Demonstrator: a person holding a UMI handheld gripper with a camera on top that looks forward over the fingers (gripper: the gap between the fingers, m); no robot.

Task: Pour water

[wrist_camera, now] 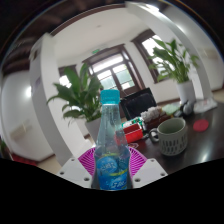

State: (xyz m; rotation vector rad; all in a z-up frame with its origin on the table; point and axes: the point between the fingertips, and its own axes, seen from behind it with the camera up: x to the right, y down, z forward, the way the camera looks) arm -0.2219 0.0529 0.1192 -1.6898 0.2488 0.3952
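A clear plastic water bottle (110, 140) with a teal cap and a blue label stands upright between my fingers, lifted above the dark table (200, 150). My gripper (111, 162) is shut on the bottle, its pink pads (87, 160) pressing the label from both sides. A grey-green mug (171, 135) with its handle toward the bottle stands on the table to the right, just beyond the fingers. The bottle's base is hidden below.
A red box (134, 130) and small items lie on the table behind the bottle. Leafy plants stand at the left (78, 98) and at the right (178, 60). Windows (112, 72) and dark chairs lie beyond.
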